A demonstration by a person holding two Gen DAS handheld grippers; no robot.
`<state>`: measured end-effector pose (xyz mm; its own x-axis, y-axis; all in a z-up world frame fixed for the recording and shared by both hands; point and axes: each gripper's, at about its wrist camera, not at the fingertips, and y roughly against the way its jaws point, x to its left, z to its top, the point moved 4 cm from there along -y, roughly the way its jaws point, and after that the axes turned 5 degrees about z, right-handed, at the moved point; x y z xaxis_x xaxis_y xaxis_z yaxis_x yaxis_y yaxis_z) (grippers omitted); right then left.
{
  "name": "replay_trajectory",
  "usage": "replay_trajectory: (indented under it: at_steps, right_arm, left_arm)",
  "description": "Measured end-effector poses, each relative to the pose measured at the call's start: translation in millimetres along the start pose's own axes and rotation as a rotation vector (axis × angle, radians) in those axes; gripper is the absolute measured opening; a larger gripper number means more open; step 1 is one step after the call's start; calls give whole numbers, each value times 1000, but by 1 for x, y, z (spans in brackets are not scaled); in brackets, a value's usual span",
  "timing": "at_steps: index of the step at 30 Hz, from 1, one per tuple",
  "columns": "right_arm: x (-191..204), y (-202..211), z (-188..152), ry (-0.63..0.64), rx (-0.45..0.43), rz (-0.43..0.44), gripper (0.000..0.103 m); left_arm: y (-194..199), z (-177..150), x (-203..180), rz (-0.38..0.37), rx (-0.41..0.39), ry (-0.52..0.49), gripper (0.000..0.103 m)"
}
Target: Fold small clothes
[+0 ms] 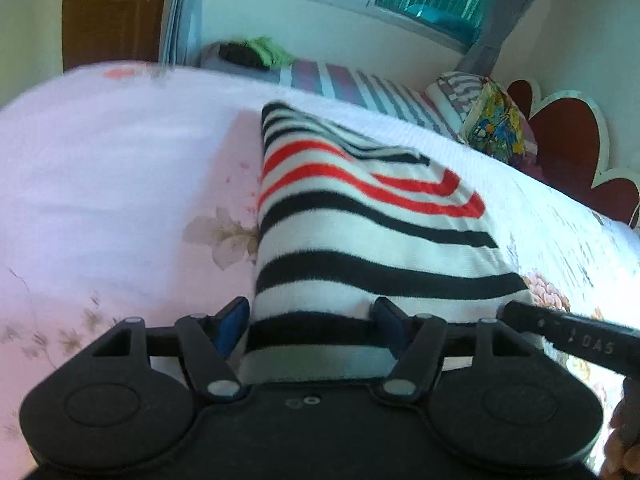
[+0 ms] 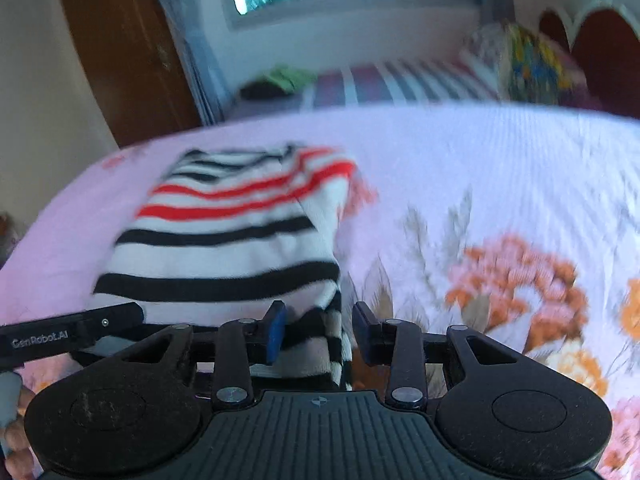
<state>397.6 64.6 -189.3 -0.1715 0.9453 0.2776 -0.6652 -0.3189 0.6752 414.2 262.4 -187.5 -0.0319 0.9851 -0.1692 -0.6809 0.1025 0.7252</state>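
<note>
striped top point(image 1: 360, 240) between left claw point(image 1: 312, 320) fingers

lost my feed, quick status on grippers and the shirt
Left gripper open, astride shirt hem. Right gripper open at its near right corner. Shirt partly folded on bed. Nothing in the way.

Your sweater point(image 1: 360, 232) is white with black stripes and a band of red stripes across the upper part. The bedspread point(image 1: 120, 168) under it is pale pink, printed with orange-pink and beige flowers. Your left gripper point(image 1: 308, 320) and right gripper point(image 2: 318, 326) are black, each with blue pads. Behind: a pillow point(image 1: 496, 124) in yellow, blue and green, a dark red headboard point(image 1: 568, 148), a brown door point(image 1: 108, 12).
</note>
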Motion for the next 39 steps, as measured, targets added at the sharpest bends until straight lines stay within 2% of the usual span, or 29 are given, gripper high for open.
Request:
replay_trajectory:
  at_steps: [1,2,3,6,9,11,15,17,19,22,24,27,29,30,31,36,39]
  right_arm:
    - [1,-4,-4,26,26,-28,37]
    - [-1,-14,-9,34,86,-44,37]
    - [-4,-18,-13,7,103,-33,37]
    - [-7,-7,-8,-87,72,21,37]
    - [-4,9,-7,-74,54,31,37]
    - [-3,13,-7,-90,59,53,38]
    - [-11,28,-14,-136,60,80,58]
    - [-13,36,-12,-134,53,80,58]
    - [-14,43,-12,-128,47,81,59]
    - [-11,56,-11,-105,50,95,59]
    - [-6,66,-12,-84,54,112,59]
    - [4,87,-15,-42,69,155,61]
    - [12,103,-18,-1,80,185,72]
    - [15,111,-20,18,75,194,81]
    - [19,123,-22,43,63,200,85]
    - [31,179,-32,126,11,185,86]
    - [34,219,-39,148,-61,158,103]
  left_arm:
    - [3,0,-1,9,-13,-15,78]
    - [5,0,-1,13,-17,-21,82]
    - [5,-1,-2,15,-14,-26,82]
    - [8,-2,-5,32,2,-48,94]
    - [13,-3,-9,49,8,-61,101]
    - [16,-3,-13,75,8,-81,102]
    - [19,-5,-20,214,61,-117,102]
    - [22,-7,-20,270,86,-111,102]
    - [27,-9,-21,272,103,-102,102]
    - [34,-13,-20,232,148,-67,102]
    - [46,-16,-20,226,125,-37,101]
    - [72,-19,-24,280,58,-65,94]
    - [88,-18,-28,296,45,-62,94]
    - [98,-18,-29,292,43,-57,94]
    - [111,-19,-31,283,36,-49,94]
    - [167,-25,-45,306,-38,-69,95]
    - [208,-38,-61,327,-95,-93,96]
